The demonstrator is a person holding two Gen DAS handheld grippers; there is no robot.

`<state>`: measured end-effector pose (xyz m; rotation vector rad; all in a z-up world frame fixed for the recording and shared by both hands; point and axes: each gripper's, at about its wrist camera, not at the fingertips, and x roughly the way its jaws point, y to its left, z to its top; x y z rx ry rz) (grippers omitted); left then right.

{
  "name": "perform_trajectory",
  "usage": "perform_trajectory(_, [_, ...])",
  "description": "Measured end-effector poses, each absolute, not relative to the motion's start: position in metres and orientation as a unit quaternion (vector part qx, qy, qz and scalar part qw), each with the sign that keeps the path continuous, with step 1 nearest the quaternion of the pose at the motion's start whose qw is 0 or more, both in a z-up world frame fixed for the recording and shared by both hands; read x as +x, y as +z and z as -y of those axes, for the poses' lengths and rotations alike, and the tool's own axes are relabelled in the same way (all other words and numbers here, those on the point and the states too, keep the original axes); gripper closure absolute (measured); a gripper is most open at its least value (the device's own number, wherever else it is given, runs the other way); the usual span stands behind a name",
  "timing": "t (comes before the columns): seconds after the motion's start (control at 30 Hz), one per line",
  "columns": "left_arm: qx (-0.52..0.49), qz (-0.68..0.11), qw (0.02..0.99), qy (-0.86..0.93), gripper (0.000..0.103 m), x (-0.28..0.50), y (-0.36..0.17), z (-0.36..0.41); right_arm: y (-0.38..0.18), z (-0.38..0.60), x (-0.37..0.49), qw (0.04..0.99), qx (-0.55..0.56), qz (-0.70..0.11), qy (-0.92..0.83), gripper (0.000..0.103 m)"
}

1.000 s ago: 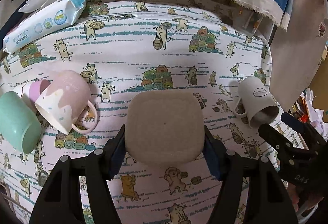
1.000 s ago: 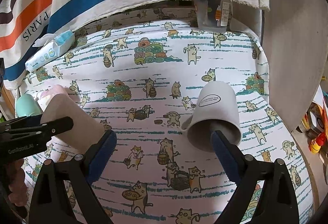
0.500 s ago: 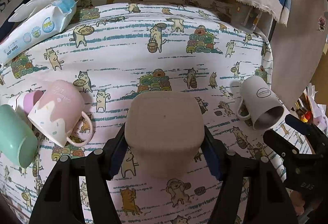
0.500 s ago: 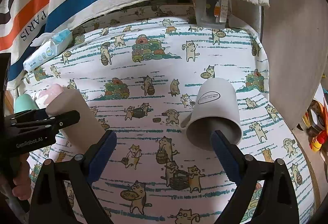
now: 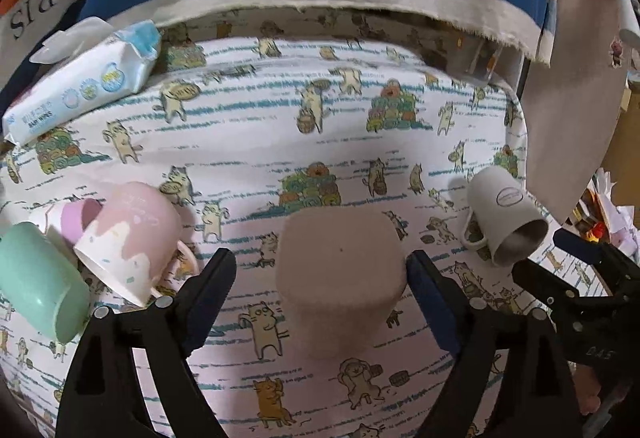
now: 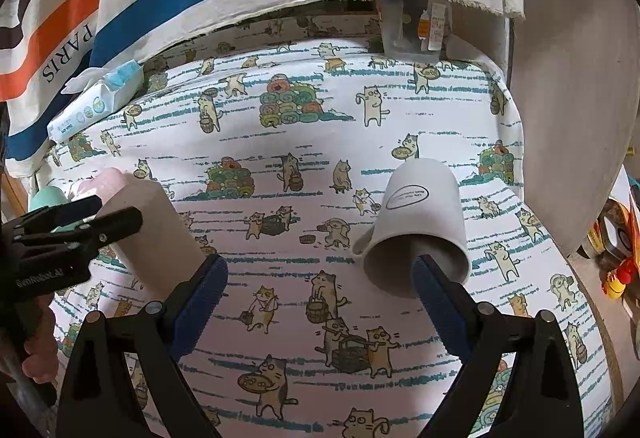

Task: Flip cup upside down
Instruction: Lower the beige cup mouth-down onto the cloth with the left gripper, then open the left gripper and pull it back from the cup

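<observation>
"PARIS" stands on the striped cloth at ten o'clock; the grey mug's oval label is too small to read.

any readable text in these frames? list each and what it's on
"PARIS": striped cloth, along the orange stripe; again at the top of the left wrist view, upside down.
"GenRobot.AI": left gripper body.
"DAS": right gripper body, cut off.
"BABY WIPES": wipes pack, barely legible.
Oval label on grey mug: too small to read.
</observation>
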<state>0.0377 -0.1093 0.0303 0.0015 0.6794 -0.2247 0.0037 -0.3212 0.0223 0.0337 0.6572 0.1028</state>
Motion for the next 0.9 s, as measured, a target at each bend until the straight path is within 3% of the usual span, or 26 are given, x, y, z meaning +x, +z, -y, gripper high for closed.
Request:
perform_trajectory(0.27, [0.001, -0.286, 0.956, -0.067, 0.004, 0.021, 0.049, 0.074, 0.029, 0.304, 0.003, 0.947, 0.010, -0.316, 0.064, 0.009])
perform_trajectory(0.9, [0.007, -0.185, 0.982, -0.027, 0.001, -0.029, 0.084, 0.008, 0.052, 0.265, -0.004, 0.957, -0.001, -0.280, 0.076, 0.009])
